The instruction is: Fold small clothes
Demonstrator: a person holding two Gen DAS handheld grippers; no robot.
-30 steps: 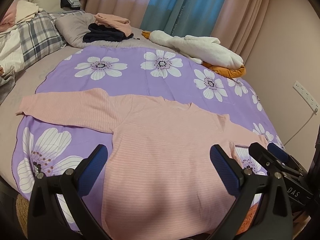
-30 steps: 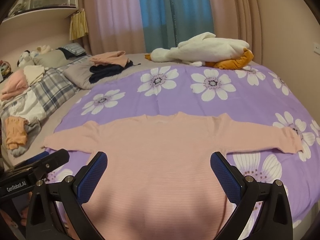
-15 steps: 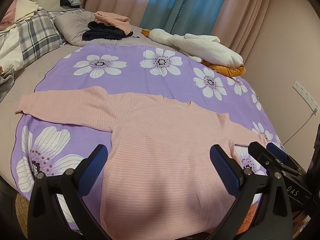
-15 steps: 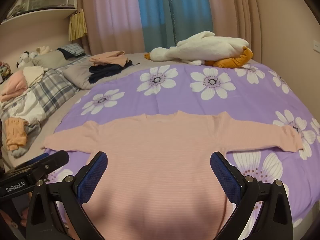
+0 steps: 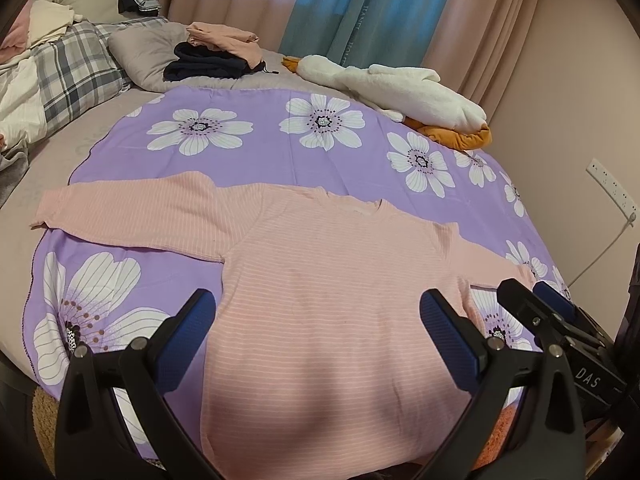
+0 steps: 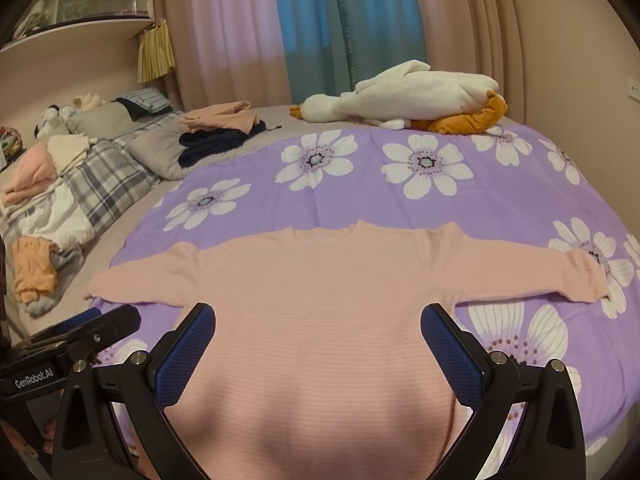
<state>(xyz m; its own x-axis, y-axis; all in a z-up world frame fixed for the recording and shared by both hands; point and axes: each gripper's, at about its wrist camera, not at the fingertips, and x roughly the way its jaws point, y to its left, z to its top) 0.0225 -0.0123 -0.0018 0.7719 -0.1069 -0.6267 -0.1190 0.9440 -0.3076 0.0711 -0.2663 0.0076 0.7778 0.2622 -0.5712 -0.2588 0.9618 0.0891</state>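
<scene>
Both tongs, left and right, gape wide and empty above the pink striped long-sleeved top, spread flat on the purple flowered bedsheet. Only the right view shows its right cuff, near the sheet's edge; bare sheet lies beyond the collar.

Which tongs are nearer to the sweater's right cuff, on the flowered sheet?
Right. Right tongs hover at the hem with the cuff ahead-right; left tongs sit further left.

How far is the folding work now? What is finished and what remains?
Done: folded clothes are stacked near the pillows. In hand: nothing; the pink sweater lies flat, sleeves spread, on the purple sheet, and the left gripper and right gripper are open above it. Left: every fold.
</scene>
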